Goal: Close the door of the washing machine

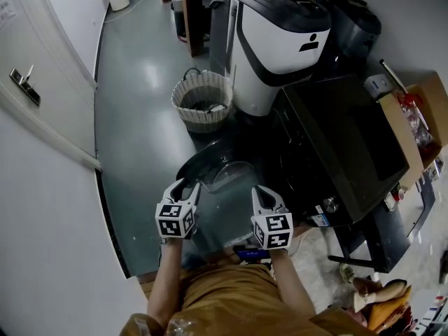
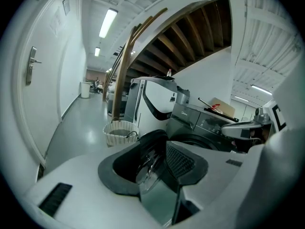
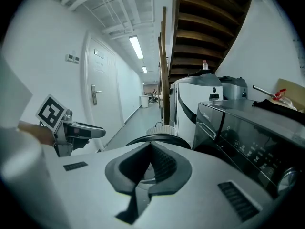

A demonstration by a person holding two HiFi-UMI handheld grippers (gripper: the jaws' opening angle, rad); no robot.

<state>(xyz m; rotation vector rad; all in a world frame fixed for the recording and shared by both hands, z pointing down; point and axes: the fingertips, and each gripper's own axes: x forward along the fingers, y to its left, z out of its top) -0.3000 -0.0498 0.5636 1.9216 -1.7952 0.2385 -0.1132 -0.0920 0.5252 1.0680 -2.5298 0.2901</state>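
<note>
The washing machine door (image 1: pixel 221 171) is swung wide open, round with a dark rim and glass middle, sitting just ahead of both sets of fingertips and a bit below them. In the left gripper view I see its glass right through the gap between the left fingers (image 2: pixel 116 173), which are spread well apart with nothing touching the pads. The left gripper (image 1: pixel 183 186) sits near the door's outer edge.

The right gripper (image 1: pixel 264 193) is beside it (they're roughly level with each other), its fingers (image 3: pixel 164 166) brought together at the tips with nothing pinched; the door rim shows just past them. I can't tell from any view whether either gripper touches the door.

To the right of the right fingers is the black washing machine (image 1: pixel 346 142) itself. Further ahead of the fingertips stands a wicker basket (image 1: pixel 202 101), then a white-and-black appliance (image 1: pixel 276 44). A cardboard box (image 1: pixel 413 117) sits on the far side of the washer's top.
</note>
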